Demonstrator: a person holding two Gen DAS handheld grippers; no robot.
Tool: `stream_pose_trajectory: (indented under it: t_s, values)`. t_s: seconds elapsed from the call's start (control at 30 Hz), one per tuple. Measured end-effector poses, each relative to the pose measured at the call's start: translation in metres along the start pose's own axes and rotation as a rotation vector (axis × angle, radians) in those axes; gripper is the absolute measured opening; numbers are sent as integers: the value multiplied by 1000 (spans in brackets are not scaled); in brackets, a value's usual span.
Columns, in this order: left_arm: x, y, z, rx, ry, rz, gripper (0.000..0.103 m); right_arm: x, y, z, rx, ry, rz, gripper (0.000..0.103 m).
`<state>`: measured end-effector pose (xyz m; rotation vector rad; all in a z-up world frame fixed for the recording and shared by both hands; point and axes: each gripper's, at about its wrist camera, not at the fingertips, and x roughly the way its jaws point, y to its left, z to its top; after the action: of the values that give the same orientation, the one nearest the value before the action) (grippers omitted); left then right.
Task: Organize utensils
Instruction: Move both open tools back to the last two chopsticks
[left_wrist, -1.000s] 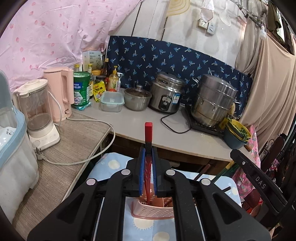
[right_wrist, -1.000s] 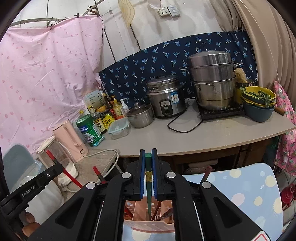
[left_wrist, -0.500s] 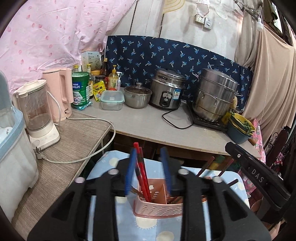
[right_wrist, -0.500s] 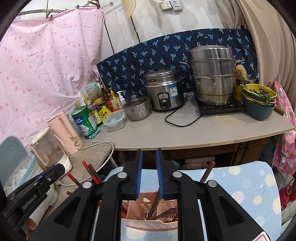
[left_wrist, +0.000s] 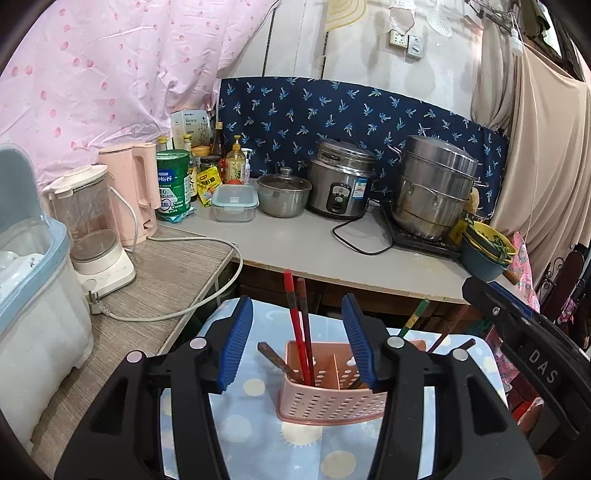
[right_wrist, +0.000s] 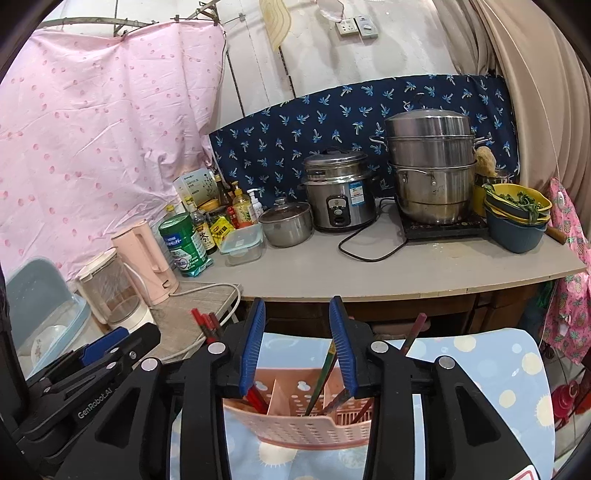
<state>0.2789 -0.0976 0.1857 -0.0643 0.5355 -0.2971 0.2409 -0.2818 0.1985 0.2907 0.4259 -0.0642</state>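
Both my tools have just let go: the left gripper (left_wrist: 297, 341) and right gripper (right_wrist: 297, 341) now gape wide, empty. Beyond them, the red chopsticks (left_wrist: 295, 317) and green chopstick (right_wrist: 320, 380) stand dropped in the pink utensil basket (left_wrist: 328, 400) on the near blue cloth (left_wrist: 255, 432). I judge that both are now stowed.

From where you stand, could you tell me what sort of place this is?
Most likely a small home kitchen: a rice cooker and steamer pot stand on the counter, with sauce bottles at the back.
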Motion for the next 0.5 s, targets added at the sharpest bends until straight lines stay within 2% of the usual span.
stream_pose_trajectory:
  t_s: [0.13,0.5]
  values:
    - [-12,-1,-6,14,3,14,49,-14,7,-11,-22,-6,5,45]
    - [-45,-5,-39,61,42,52,52,-58,15,-46,-55,-7,-6,45]
